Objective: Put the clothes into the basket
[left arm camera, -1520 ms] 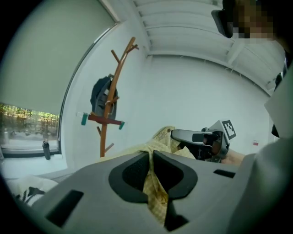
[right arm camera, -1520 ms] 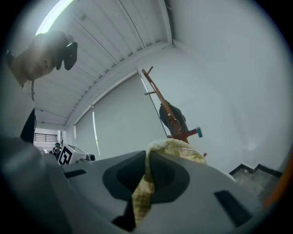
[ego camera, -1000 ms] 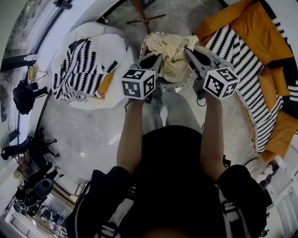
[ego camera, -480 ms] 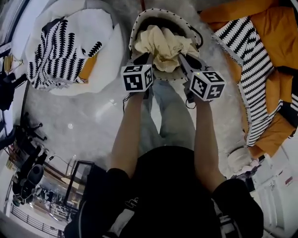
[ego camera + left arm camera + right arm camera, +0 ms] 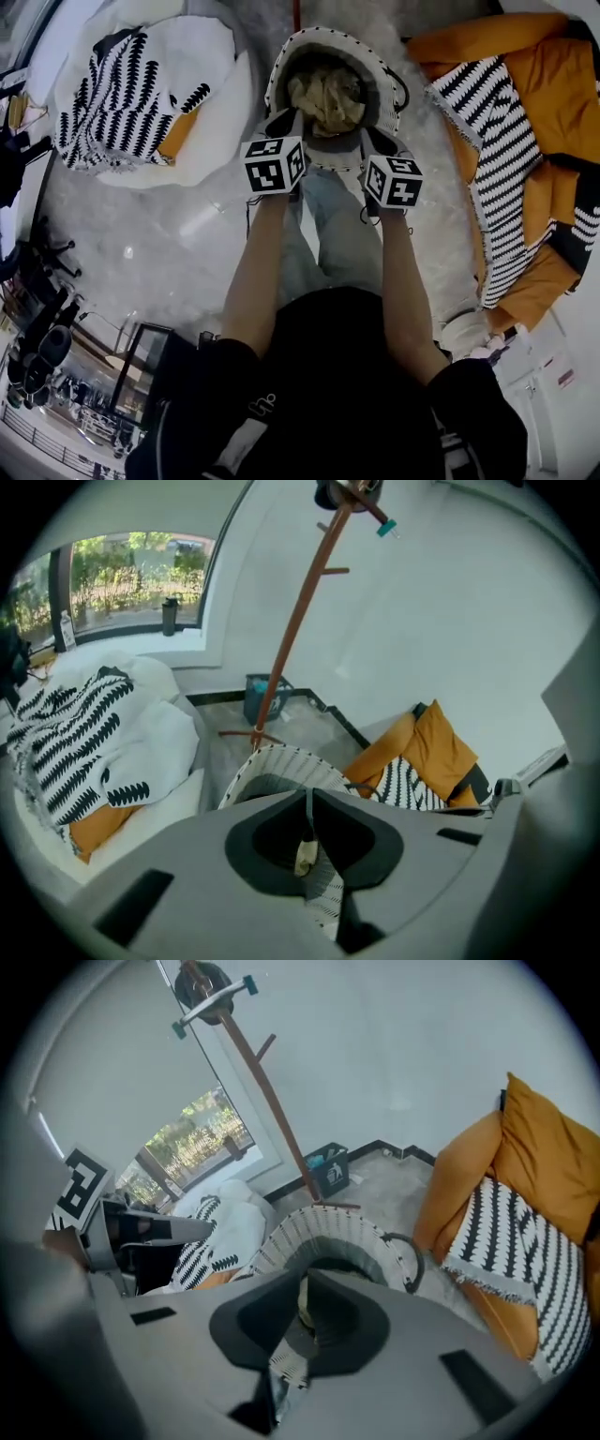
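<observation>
Two grey hand-held grippers with marker cubes sit nearest, side by side at the near rim of a round white woven basket (image 5: 334, 36) with black stitching and a dark lining. Both point steeply down into it. The left gripper (image 5: 307, 829) has its jaws pressed all but together, with a sliver of cream fabric at the tips, so it looks to have an edge pinched. The right gripper (image 5: 304, 1305) has its jaws a crack apart, just now easing open. Cream shows in the slit but, by my reading, is no longer squeezed.

Just beyond the tips, the soft, crumpled cream cloth (image 5: 325, 94) lies bunched low inside the basket, between the two grippers and slightly ahead of them. It should be light, limp and not fragile. It will sag wherever it is unsupported, so a raised fold or edge is the place to pinch.

Farther off stands a slim brown wooden coat stand (image 5: 295, 621). A white beanbag (image 5: 202, 56) draped in black-and-white fabric lies to the left, and orange cushions (image 5: 553, 75) lie to the right.
</observation>
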Motion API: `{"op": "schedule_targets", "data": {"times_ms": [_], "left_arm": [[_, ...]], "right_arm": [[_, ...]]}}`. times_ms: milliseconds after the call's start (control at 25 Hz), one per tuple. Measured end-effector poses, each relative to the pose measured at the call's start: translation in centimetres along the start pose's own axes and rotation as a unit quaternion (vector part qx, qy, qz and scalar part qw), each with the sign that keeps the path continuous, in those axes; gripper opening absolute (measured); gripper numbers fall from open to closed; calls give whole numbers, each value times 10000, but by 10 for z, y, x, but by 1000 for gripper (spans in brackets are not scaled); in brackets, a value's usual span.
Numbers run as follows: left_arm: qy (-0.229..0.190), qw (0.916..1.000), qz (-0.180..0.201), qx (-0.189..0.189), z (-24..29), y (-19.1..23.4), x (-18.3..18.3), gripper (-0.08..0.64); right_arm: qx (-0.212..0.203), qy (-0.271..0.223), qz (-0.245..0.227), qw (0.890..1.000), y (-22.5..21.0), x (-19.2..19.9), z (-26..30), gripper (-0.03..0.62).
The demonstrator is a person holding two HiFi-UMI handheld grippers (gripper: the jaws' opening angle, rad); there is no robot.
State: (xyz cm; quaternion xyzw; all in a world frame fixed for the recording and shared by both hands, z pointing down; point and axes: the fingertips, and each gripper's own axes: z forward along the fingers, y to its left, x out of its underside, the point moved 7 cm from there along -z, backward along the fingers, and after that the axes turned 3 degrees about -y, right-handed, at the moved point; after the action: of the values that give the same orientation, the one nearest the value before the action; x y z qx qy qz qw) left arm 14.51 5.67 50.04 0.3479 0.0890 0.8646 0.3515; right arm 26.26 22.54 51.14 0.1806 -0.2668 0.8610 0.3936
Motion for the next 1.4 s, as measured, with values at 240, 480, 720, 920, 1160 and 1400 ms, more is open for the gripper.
{"op": "schedule_targets", "data": {"times_ms": [240, 480, 720, 920, 1160, 1400], "left_arm": [[-1009, 9932, -67, -574, -60, 5, -41, 9], [-1872, 9748, -658, -1019, -146, 20, -58, 8], [-2939, 9327, -1245, -1676, -248, 54, -70, 8], [-3724, 8893, -1326, -2301, -338, 90, -85, 8], [-4538, 8337, -975, -2990, -451, 114, -102, 8], [-5061, 7906, -603, -3395, -542, 118, -106, 8]], "right_arm": [[-583, -854, -166, 9945, 26, -54, -29, 15], [-1284, -1509, -732, 9774, 84, -112, -55, 12], [-1890, -1642, -1681, 9534, 174, -145, -67, 11], [-2714, -1929, -2227, 9163, 276, -173, -82, 11], [-3734, -2427, -2556, 8581, 399, -211, -120, 11], [-4518, -2772, -2571, 8080, 491, -225, -170, 11]]}}
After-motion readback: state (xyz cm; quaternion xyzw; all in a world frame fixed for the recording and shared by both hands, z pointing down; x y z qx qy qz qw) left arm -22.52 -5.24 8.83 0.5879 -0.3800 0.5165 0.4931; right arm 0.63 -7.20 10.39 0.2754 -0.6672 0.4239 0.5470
